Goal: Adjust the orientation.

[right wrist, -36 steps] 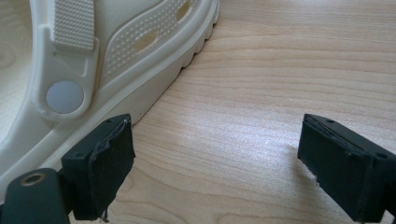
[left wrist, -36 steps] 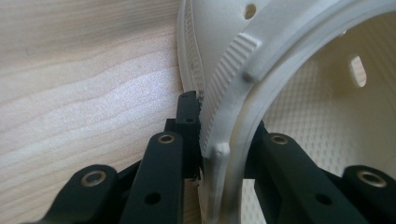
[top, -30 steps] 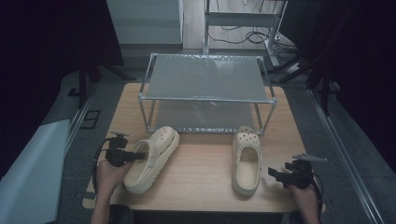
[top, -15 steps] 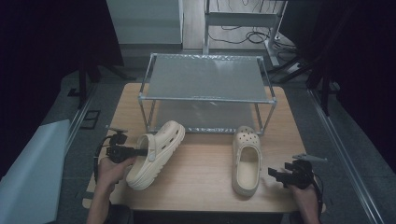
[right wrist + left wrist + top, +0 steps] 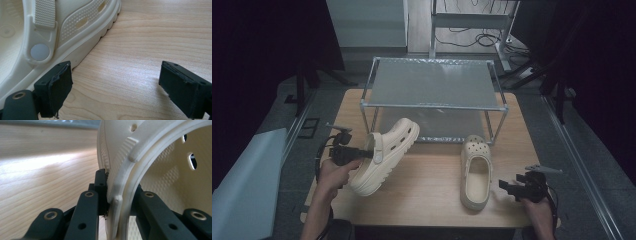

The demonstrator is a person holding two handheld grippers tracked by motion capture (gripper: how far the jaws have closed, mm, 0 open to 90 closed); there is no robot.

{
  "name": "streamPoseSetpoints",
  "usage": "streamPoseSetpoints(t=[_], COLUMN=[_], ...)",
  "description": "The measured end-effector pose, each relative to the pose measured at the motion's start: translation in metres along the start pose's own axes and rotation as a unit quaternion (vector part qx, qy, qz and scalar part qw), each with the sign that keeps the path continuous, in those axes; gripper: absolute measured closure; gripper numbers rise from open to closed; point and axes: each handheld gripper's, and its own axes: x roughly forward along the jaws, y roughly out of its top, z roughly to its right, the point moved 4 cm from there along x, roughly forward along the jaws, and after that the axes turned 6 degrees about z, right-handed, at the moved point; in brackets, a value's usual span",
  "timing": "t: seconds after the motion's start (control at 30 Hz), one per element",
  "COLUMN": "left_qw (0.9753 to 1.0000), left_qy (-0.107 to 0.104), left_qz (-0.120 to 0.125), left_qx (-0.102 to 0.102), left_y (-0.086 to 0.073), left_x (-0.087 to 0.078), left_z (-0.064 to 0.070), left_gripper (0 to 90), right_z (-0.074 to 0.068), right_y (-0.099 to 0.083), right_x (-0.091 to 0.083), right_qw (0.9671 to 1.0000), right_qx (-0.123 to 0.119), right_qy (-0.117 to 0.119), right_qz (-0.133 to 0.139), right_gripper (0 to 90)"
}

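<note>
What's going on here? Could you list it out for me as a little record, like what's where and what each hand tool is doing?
Setting: wooden table with a metal rack at its far side
Left gripper: jaws shut on the rim of the left clog, holding it tilted
Left clog position: toe pointing toward the rack, heel end low by the table
Right gripper: jaws open, holding nothing, beside the right clog
Right clog position: flat on the table, toe toward the rack
Rack top: nothing on it

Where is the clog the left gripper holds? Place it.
In the high view the held clog is at the table's left, tilted, toe toward the wire shelf rack, its rim clamped by the left gripper.
</note>
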Motion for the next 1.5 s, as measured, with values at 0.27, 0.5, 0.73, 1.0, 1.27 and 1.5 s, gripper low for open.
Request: streamPoseSetpoints(t=[0.27,0.5,0.73,1.0,1.27,1.5], left_qw=[0.9997,0.9994,0.9987,0.9978,0.9965,0.9936], left_qy=[-0.02,-0.027,-0.033,-0.038,-0.013,0.0], left_qz=[0.01,0.023,0.038,0.047,0.071,0.094], left_qx=[-0.004,-0.009,-0.009,-0.024,-0.043,-0.063], left_y=[0.016,0.032,0.053,0.079,0.112,0.132], left_x=[-0.007,-0.015,-0.02,-0.017,-0.013,-0.008], left_z=[0.018,0.033,0.049,0.055,0.051,0.047], left_gripper=[76.8,76.8,76.8,76.8,76.7,76.7], right_z=[0.0,0.001,0.001,0.002,0.003,0.003], right_y=[0.0,-0.001,-0.001,-0.001,-0.001,-0.001], right_x=[0.0,0.001,0.001,0.001,0.0,0.0], right_qw=[1.0,1.0,1.0,1.0,0.9999,0.9999], right_qx=[0.001,0.001,0.002,0.007,0.012,0.014], right_qy=[0.001,0.001,0.0,0.001,0.0,0.0], right_qz=[-0.001,-0.001,0.0,-0.002,0.001,0.001], right_gripper=[11.1,11.3,11.6,12.0,12.0,12.0])
